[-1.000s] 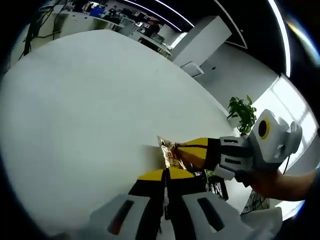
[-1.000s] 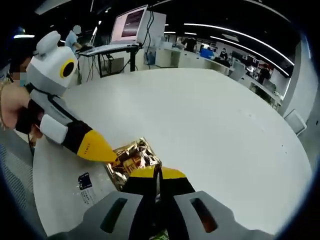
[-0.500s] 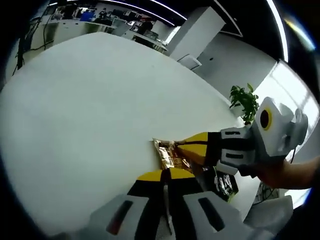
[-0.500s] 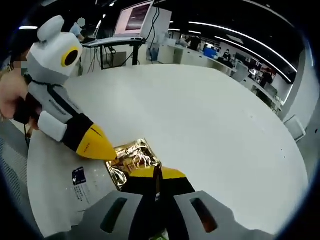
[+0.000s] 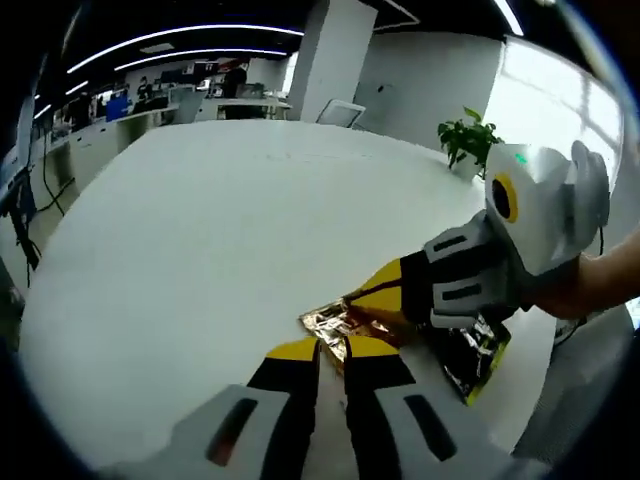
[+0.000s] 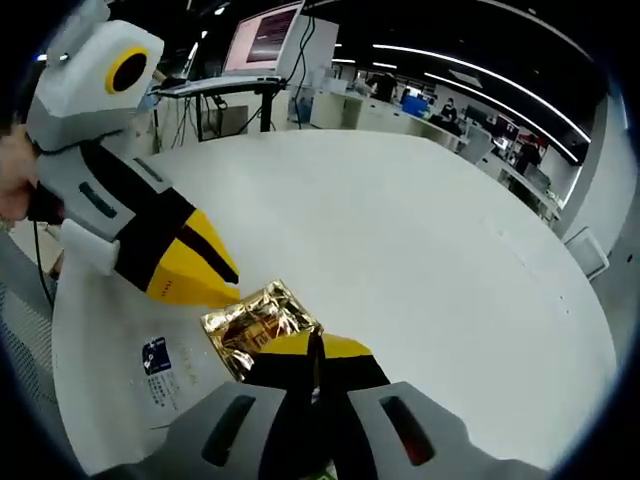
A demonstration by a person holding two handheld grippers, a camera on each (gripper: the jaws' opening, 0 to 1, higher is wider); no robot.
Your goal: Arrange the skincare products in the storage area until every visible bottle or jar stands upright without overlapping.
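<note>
In the right gripper view the right gripper (image 6: pixel 310 352) rose from the bottom centre with its yellow-tipped jaws pressed together, clamped on the near edge of a crinkled gold foil sachet (image 6: pixel 255 322) that lay on the white round table (image 6: pixel 420 240) at lower centre-left. The left gripper (image 6: pixel 225 290) came in from the upper left of that frame, its yellow tips touching the sachet's left edge; whether they pinched the foil I could not tell. A white sheet with a small dark label (image 6: pixel 158 352) lay just beside the sachet at lower left. In the left gripper view the left gripper (image 5: pixel 333 348) stood at bottom centre with a narrow gap between its jaws, the gold foil sachet (image 5: pixel 328 322) at their tips, and the right gripper (image 5: pixel 372 300) reached in from the right, closed on the sachet. A dark packet with a yellow-green edge (image 5: pixel 475 352) lay under that gripper at right, and a potted plant (image 5: pixel 468 137) stood beyond the table (image 5: pixel 200 220) at upper right.
</note>
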